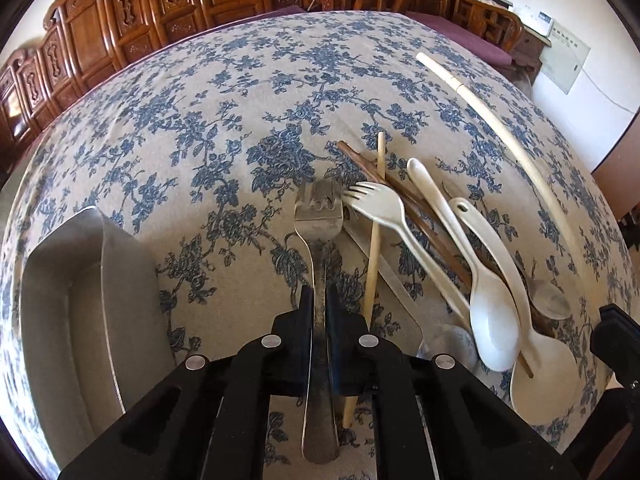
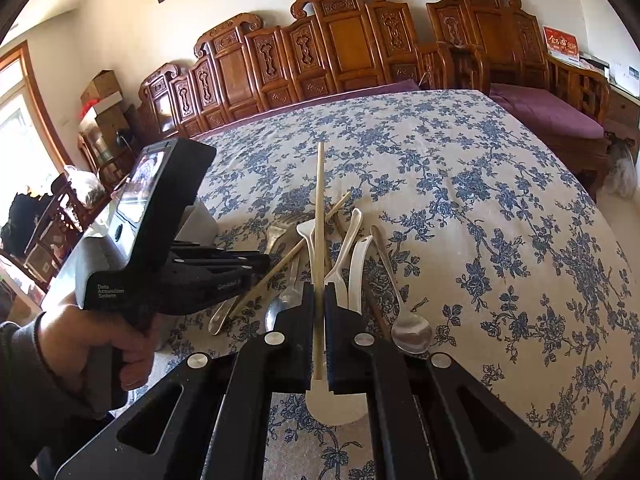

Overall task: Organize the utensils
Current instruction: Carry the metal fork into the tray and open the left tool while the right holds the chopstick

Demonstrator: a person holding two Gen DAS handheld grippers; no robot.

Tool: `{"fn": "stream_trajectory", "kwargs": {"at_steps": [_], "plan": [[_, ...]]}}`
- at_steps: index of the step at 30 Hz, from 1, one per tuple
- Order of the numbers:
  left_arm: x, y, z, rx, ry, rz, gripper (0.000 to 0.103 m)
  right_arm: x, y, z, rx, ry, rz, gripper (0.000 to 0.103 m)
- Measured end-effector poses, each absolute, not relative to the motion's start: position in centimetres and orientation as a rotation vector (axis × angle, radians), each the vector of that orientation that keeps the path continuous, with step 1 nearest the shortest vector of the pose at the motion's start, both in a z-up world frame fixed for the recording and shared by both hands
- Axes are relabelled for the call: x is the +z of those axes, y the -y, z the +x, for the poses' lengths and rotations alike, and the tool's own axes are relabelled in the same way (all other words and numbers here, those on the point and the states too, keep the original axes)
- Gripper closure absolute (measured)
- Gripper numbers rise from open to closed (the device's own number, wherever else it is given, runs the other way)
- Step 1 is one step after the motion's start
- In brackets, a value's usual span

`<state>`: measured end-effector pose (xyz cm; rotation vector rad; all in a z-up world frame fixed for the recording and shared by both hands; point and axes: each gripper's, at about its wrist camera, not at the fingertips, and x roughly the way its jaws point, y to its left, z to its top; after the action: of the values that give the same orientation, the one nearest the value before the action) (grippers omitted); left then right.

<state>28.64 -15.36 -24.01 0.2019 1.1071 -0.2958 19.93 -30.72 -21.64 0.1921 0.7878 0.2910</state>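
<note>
At far left a grey tray (image 1: 68,300) sits on the floral cloth (image 1: 200,120). My left claw (image 1: 319,300) is clamped on a steel fork (image 1: 319,240) pointing straight ahead, the utensil pile (image 1: 460,248) just right. My right claw (image 2: 319,300) pinches one pale chopstick (image 2: 319,208), raised above that pile.

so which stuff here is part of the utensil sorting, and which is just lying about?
Job:
metal fork in left hand-held gripper
chopstick in right hand-held gripper
white spoons
white fork
tray

Lying about:
benches
boxes
</note>
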Motion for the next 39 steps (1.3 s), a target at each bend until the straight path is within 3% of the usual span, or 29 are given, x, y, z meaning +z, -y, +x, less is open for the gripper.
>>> {"fn": "stream_trajectory", "kwargs": {"at_steps": [26, 39], "plan": [[-15.7, 7.7, 23.1, -0.25, -0.931, 0.113, 0.097, -20.4, 26.2, 19.4, 0.347, -0.771, 0.126, 0.097], [-17.6, 1.5, 24.2, -0.126, -0.946, 0.078, 0.097, -20.1, 23.9, 19.2, 0.374, -0.771, 0.094, 0.097]]}}
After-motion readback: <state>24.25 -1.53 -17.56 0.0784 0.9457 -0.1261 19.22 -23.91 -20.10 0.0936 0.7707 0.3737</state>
